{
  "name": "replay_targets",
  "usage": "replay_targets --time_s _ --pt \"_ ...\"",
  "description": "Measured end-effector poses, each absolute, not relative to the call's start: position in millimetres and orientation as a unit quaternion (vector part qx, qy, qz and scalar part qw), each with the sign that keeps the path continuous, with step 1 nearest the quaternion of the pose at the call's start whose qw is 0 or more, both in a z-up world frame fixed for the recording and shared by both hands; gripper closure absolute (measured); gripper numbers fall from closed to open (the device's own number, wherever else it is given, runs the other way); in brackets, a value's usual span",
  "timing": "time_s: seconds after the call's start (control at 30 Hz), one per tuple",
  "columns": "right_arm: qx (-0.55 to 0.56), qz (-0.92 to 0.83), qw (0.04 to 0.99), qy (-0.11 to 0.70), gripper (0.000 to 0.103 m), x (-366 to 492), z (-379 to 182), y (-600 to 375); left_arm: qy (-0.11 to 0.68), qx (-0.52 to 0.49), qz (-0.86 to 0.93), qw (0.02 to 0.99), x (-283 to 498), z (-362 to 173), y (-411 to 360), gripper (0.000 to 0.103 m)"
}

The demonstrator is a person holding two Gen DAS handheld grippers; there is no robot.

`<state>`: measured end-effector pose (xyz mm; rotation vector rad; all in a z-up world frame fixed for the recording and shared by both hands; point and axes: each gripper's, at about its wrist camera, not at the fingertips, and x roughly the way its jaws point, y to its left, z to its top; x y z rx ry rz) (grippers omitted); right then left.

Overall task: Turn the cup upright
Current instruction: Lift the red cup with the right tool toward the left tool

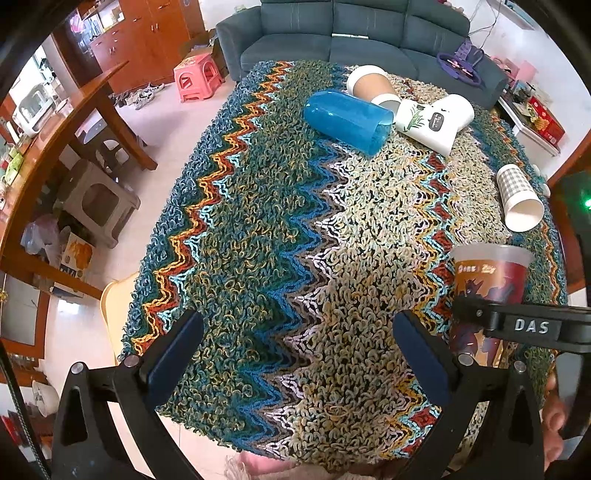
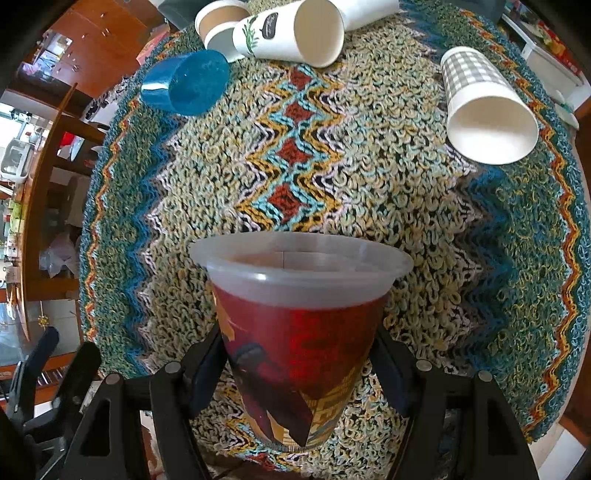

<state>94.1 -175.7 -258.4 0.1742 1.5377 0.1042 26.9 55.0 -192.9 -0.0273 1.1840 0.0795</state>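
A red printed cup [image 2: 299, 332] with a frosted rim stands upright, mouth up, between my right gripper's [image 2: 297, 343] fingers, which are shut on its sides just above the shaggy zigzag cloth [image 2: 369, 177]. The left wrist view shows the same red cup [image 1: 487, 277] at the right with a right-gripper finger [image 1: 532, 326] across it. My left gripper [image 1: 297, 325] hangs open over the cloth's [image 1: 258, 221] near edge, holding nothing. Lying on their sides are a blue plastic cup [image 1: 347, 120] [image 2: 184, 86], a plant-print white cup [image 1: 432, 122] [image 2: 288, 33] and a checked paper cup [image 1: 517, 195] [image 2: 480, 99].
A brown paper cup [image 1: 369, 86] lies at the far edge beside the blue one. Beyond the table are a grey-blue sofa [image 1: 351, 33] and a pink stool [image 1: 197, 75]. A wooden table [image 1: 92, 110] and a grey stool [image 1: 96, 203] stand left. A person's hand [image 1: 554, 417] shows bottom right.
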Motion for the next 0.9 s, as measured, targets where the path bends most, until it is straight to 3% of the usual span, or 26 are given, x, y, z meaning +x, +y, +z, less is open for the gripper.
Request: replay_targets --time_s 0.13,0.23,0.3,0.47,0.9 --pt "0.087 0.048 0.714 0.693 0.030 89 -260 -175 0.557 -0.015 0.039 0.830 26 -192 57 0.001" --pt "0.107 0.061 0.712 0.691 0.020 87 -259 -177 0.555 -0.015 0.039 0.831 25 -190 56 0.001" --pt "0.118 0.066 0.712 0.689 0.020 85 -258 -180 0.553 -0.013 0.037 0.832 24 -189 55 0.001" --pt "0.146 0.071 0.707 0.688 0.002 82 -255 -190 0.552 -0.010 0.035 0.833 24 -188 52 0.001" --pt "0.153 0.071 0.739 0.652 0.002 62 -215 -211 0.548 0.004 0.010 0.837 25 -179 35 0.001"
